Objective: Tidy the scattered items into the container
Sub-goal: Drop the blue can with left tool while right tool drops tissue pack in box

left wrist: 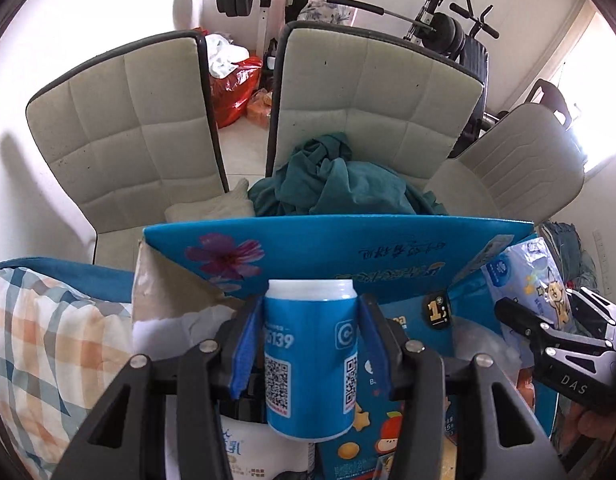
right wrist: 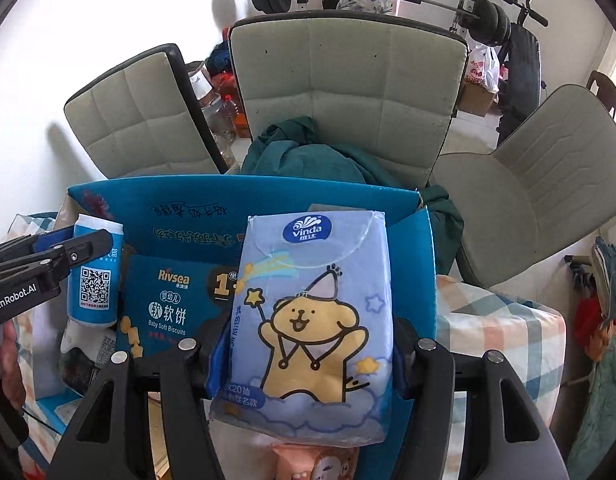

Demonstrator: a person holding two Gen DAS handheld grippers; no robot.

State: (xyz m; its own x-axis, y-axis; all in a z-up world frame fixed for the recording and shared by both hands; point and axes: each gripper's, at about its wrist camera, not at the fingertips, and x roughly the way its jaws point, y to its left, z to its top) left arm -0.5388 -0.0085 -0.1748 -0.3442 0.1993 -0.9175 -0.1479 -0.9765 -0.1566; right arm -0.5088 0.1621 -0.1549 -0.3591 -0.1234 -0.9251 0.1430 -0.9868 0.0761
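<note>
Left wrist view, centre of frame: left gripper [left wrist: 310, 344] clamped on a blue can [left wrist: 310, 356], blue pads pressed to both of its sides. Can upright, long axis vertical in the frame, white rim uppermost, QR codes facing the camera; it hangs over the open blue cardboard box [left wrist: 340, 248], whose raised flap with a purple flower print crosses the frame behind it. Lower centre, inside the box: a blue biscuit carton [left wrist: 372, 432] lying flat. Right edge: right gripper [left wrist: 548, 320] carrying a pale blue tissue pack [left wrist: 524, 276]. Right wrist view, centre: right gripper [right wrist: 304, 344] closed on the tissue pack [right wrist: 308, 320], long axis vertical, Vinda logo at the top, yellow cartoon bear facing the camera, held above the box [right wrist: 420, 248]. Left of frame: left gripper [right wrist: 64, 252] and the can [right wrist: 94, 276], upright beside the Rivsea biscuit carton [right wrist: 168, 300] in the box. Bottom centre: a pink pack [right wrist: 320, 462], partly hidden. Background, both views: grey padded chairs [left wrist: 124, 128], a teal cloth heap [left wrist: 340, 184], a checked cloth [left wrist: 48, 340] beside the box.
</note>
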